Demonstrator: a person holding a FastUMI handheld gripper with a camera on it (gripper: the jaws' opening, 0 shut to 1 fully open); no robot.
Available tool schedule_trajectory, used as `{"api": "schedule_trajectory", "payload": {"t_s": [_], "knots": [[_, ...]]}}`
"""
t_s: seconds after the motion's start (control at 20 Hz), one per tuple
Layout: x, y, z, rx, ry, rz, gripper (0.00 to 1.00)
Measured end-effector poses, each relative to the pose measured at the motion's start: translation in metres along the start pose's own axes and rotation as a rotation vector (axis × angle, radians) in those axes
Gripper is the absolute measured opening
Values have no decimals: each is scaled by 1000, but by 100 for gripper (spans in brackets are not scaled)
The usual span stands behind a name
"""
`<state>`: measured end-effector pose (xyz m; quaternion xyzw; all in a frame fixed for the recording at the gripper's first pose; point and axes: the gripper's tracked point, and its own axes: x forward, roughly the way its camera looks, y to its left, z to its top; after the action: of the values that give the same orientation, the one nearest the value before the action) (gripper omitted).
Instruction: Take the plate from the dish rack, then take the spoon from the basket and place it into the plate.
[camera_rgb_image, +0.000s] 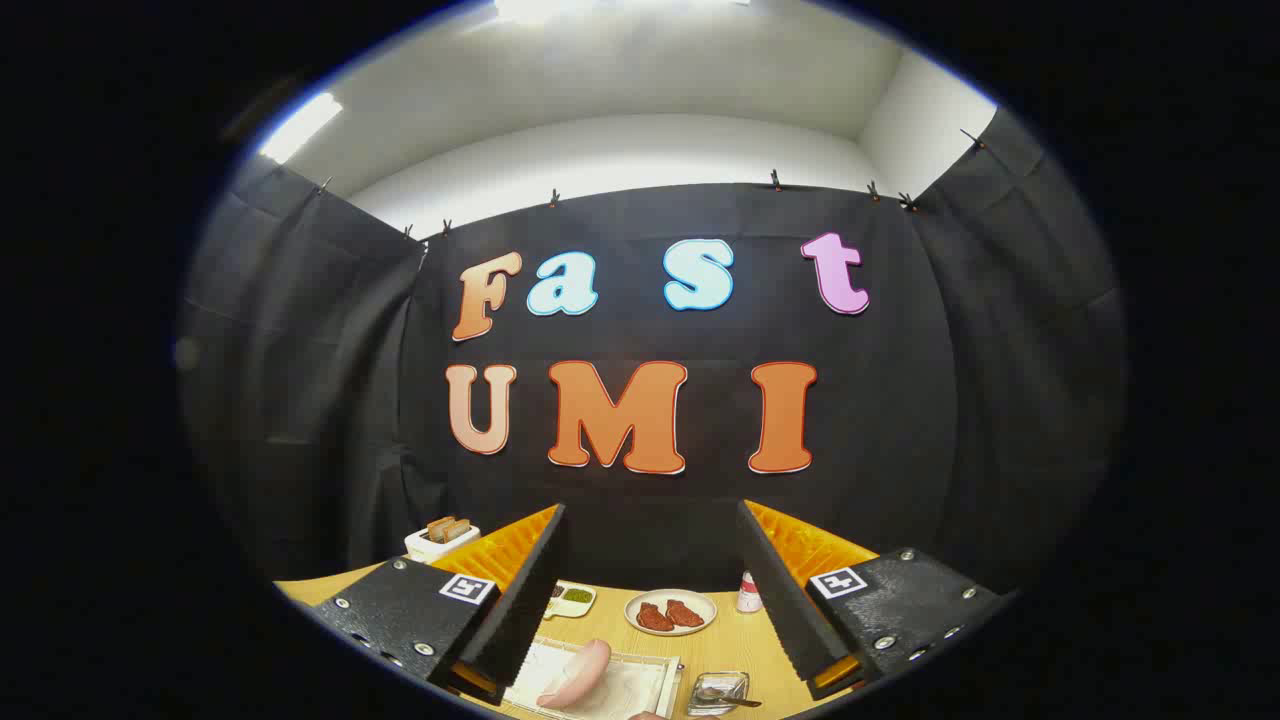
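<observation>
Two fingers stand wide apart here, and the gripper (650, 507) has hold of nothing. The gap between the jaws is open air, a sensible spread for coming in on something broad like a plate.

Low in the frame, between the fingers, the wooden table (730, 640) carries the goods. Nearest, at bottom centre, sits a pale tray-like stand (640, 690), which I take for the dish rack. A pink rounded piece (578, 672) leans in it, quite possibly the plate on its edge, though that's hard to confirm at this angle. Just right of it is a small clear basket (718, 688) with the spoon (738, 701) lying in it, its handle poking out toward the right finger, handy for a pinch later on.

Further back, a white dish (670, 612) holds two reddish pieces. A small bottle (748, 592) stands beside it, and a little tray with green bits (572, 598) peeks past the left finger. At lower left there's a toaster (442, 542). The gripper is held high and level, so neither pick looks begun; the first move calls for a dip down toward that rack.
</observation>
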<state>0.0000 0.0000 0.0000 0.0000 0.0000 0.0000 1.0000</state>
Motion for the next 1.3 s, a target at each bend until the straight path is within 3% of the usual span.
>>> {"api": "schedule_trajectory", "payload": {"t_s": [0.8, 1.3], "knots": [[12, 7, -25, 11, 118, 0, 99], [34, 20, -98, 124, 438, 18, 99]]}}
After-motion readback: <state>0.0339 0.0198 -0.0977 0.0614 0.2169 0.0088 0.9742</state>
